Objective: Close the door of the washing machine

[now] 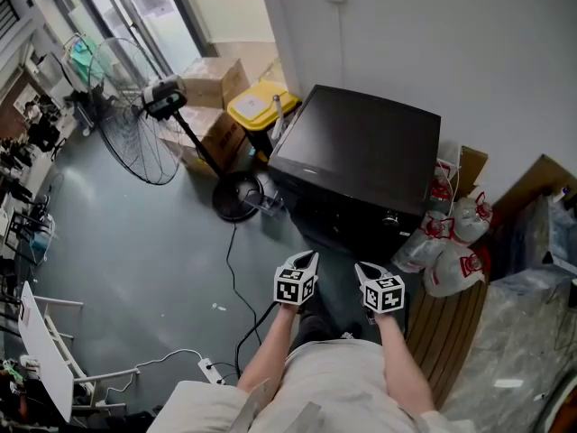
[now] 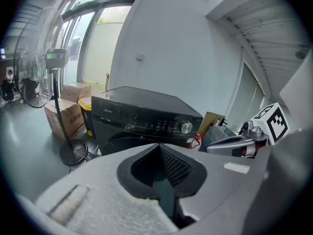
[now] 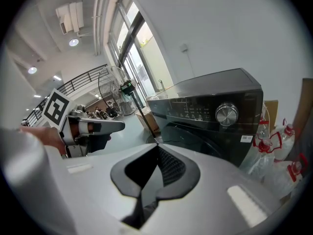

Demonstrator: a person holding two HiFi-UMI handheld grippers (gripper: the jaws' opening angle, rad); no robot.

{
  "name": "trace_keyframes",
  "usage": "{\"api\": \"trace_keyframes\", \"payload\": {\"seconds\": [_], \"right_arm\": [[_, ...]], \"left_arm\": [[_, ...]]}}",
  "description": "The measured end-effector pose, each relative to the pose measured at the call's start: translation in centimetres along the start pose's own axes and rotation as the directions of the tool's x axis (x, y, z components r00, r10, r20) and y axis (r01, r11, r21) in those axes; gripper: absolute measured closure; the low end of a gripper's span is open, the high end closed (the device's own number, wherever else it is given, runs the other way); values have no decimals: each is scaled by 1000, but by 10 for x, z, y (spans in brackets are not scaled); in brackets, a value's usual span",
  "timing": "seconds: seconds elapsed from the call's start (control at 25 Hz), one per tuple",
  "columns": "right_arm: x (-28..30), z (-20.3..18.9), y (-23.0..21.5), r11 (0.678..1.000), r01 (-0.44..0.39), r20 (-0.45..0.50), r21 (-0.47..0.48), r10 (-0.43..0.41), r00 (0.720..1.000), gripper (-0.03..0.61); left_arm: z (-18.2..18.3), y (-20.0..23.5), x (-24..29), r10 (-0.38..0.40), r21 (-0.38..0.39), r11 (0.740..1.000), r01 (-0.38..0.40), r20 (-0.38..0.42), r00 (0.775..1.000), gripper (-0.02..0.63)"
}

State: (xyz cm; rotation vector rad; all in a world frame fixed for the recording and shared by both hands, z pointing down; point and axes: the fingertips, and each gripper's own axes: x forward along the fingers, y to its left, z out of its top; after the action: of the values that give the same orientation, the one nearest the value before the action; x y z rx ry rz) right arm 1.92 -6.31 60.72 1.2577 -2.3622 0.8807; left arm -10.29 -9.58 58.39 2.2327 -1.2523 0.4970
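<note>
The grey hand-held left gripper [image 1: 309, 258] and right gripper [image 1: 361, 269] are both pressed together and empty, near the black front-loading washing machine [image 1: 361, 152]. Its round dark door [image 3: 195, 136] probably wants a flat, steady push near the rim until it latches.

A workshop or test lab, not a home: bare grey floor [image 1: 135, 242], a washer [image 1: 361, 152] at twelve, a fan [image 1: 135, 124] and boxes [image 1: 216, 79] at ten, cluttered benches [image 1: 22, 120] at nine.

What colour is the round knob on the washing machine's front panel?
The knob is silver; the right gripper view shows it best.
</note>
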Motion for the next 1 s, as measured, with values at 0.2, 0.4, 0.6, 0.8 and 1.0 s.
{"api": "trace_keyframes", "payload": {"seconds": [0.2,0.4,0.6,0.8,1.0], "right_arm": [[-4,13,-5,1000,5,42,25,-6,999,580],[-7,21,-8,996,-38,92,86,30,995,580],[-2,15,-3,997,-47,51,59,44,998,580],[4,9,-7,998,-37,31,55,35,999,580],[6,8,-4,998,-45,27,50,44,999,580]], "left_arm": [[1,0,0,-12,-15,1000,12,20,1000,614],[3,-1,3,-19,-1,1000,19,18,1000,614],[2,-2,4,-27,4,1000,27,10,1000,614],[-6,-1,5,-25,5,1000,25,-9,1000,614],[-5,5,2,-12,-8,1000,12,-5,1000,614]]}}
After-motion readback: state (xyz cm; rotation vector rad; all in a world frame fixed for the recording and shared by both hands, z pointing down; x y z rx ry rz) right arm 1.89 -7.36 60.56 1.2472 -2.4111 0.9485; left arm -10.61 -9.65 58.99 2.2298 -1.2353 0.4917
